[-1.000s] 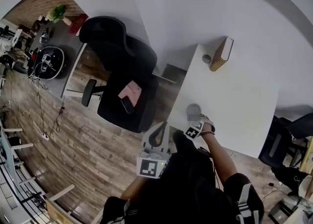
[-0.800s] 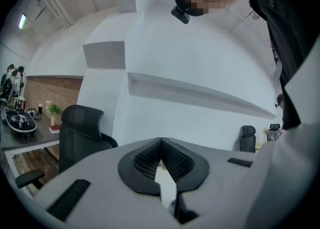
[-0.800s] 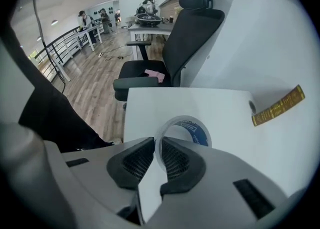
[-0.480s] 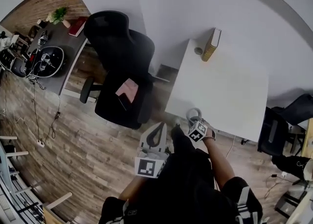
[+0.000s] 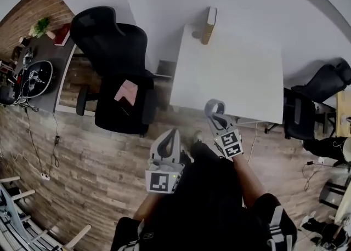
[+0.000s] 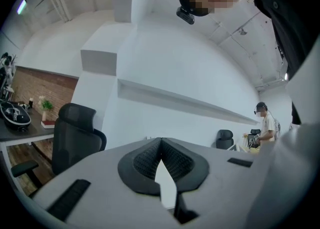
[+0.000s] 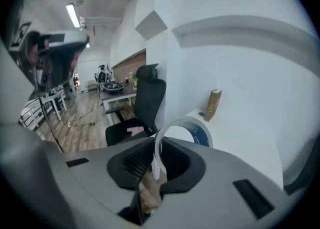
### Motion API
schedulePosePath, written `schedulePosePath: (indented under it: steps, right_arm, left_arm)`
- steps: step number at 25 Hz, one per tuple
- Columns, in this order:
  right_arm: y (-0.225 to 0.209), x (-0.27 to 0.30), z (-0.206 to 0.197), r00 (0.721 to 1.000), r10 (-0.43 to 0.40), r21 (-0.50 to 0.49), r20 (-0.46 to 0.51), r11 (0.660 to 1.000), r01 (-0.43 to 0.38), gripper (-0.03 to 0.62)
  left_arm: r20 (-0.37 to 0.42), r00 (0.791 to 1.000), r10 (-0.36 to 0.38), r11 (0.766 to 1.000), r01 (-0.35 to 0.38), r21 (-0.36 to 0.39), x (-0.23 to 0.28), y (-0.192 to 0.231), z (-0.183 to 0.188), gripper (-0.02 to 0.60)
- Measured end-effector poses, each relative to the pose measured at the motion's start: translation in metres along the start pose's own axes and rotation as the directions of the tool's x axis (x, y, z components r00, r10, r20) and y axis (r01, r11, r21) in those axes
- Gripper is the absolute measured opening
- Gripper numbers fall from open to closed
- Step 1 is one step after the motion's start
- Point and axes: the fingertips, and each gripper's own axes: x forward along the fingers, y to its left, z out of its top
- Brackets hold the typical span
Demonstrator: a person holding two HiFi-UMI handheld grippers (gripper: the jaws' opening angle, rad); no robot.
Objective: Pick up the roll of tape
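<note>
One roll of tape (image 7: pixel 201 132) is pinched by the right claw (image 7: pixel 155 162) (left claw (image 6: pixel 161 145) closed, empty), book (image 7: pixel 213 104) beyond.

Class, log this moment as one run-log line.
right gripper: shut on roll of tape | left gripper: shut, empty | table: book upright

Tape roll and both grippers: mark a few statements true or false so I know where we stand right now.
1. The right gripper has its jaws shut on the roll of tape. True.
2. The left gripper is holding something too. False: its jaws are together with nothing between them.
3. The book lies flat in the middle of the table. False: it stands upright at the table's far edge.
4. A black office chair stands to the left of the table in the head view. True.
</note>
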Motion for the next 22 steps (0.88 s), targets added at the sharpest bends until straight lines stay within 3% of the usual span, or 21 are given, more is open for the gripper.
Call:
schedulePosePath:
  steps: [4, 10, 16, 22]
  right_arm:
    - [-0.008, -0.056, 0.043, 0.985, -0.050, 0.056, 0.165, 0.998, 0.041, 0.064]
    - [-0.024, -0.121, 0.085, 0.935, -0.118, 0.116, 0.333, 0.990, 0.084, 0.064]
    - [-0.041, -0.148, 0.102, 0.900, -0.130, 0.146, 0.416, 0.986, 0.075, 0.061]
    - [-0.050, -0.152, 0.102, 0.894, -0.129, 0.147, 0.430, 0.986, 0.072, 0.060]
  left_arm:
    - [0.014, 0.999, -0.041, 0.999, 0.040, 0.014, 0.006, -0.019, 0.005, 0.017]
    - [0.011, 0.996, -0.091, 0.995, 0.091, 0.033, 0.026, -0.043, 0.008, 0.017]
    - [0.018, 0.995, -0.097, 0.995, 0.096, 0.042, 0.043, -0.059, 0.008, 0.017]
    - [0.008, 0.996, -0.092, 0.993, 0.091, 0.077, 0.049, -0.064, 0.004, 0.017]
